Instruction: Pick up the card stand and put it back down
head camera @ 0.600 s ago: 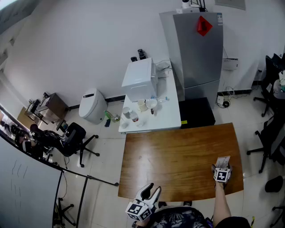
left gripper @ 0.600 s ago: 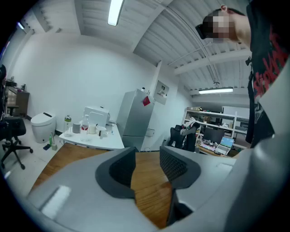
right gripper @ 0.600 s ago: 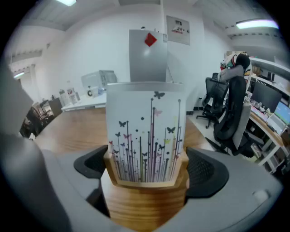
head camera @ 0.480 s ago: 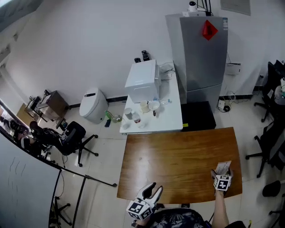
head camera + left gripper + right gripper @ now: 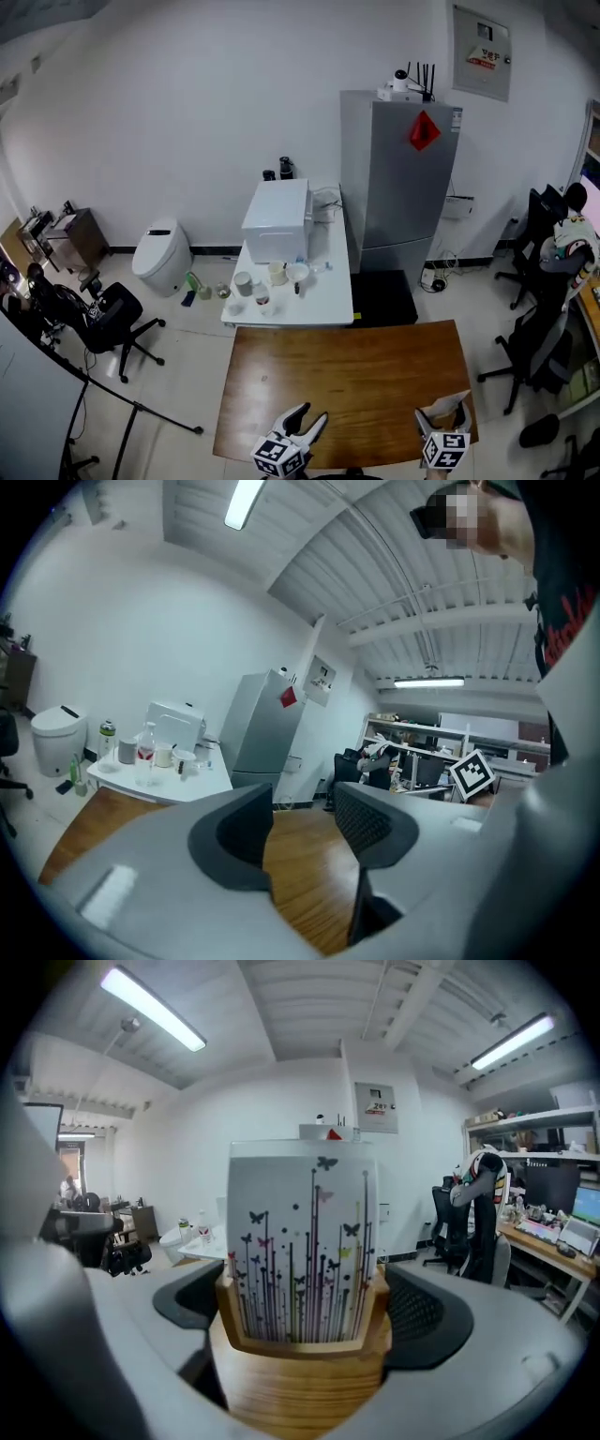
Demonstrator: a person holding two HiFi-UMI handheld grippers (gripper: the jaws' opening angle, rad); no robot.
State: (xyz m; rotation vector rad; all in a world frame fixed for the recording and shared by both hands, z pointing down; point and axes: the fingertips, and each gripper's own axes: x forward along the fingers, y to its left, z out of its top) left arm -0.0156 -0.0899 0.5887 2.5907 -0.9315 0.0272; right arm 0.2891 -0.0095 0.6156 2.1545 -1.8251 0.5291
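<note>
A: Item 1, right gripper (image 5: pixel 300 1309). What's it doing?
B: Clamping the card stand (image 5: pixel 300 1382). Both pads are pressing on the wood block's sides, w/ the stand sitting square btwn the jaws. Can't tell if it's resting on the table (image 5: pixel 347 366) or hanging just clear.
A: Item 2, left gripper (image 5: pixel 302 819)?
B: Idling. Jaws are standing apart, nothing btwn them, only tabletop ahead.
A: Risks?
B: Judging only: the block is filling most of the jaw span and the grip is bearing on smooth wood, so it's poss. slipping or twisting if tilted. The card (image 5: pixel 302 1232) is standing tall above the jaws and prob. tipping out if set down crooked. Table edge is running close beside the right gripper, so placing too far out means it's going over.
A: Materials?
B: Stand: pale wood, grain showing, rounded block, slot on top. Card: stiff white sheet w/ printed butterflies and thin stems. Pads: dark, ribbed. Table: glossy brown wood.
</note>
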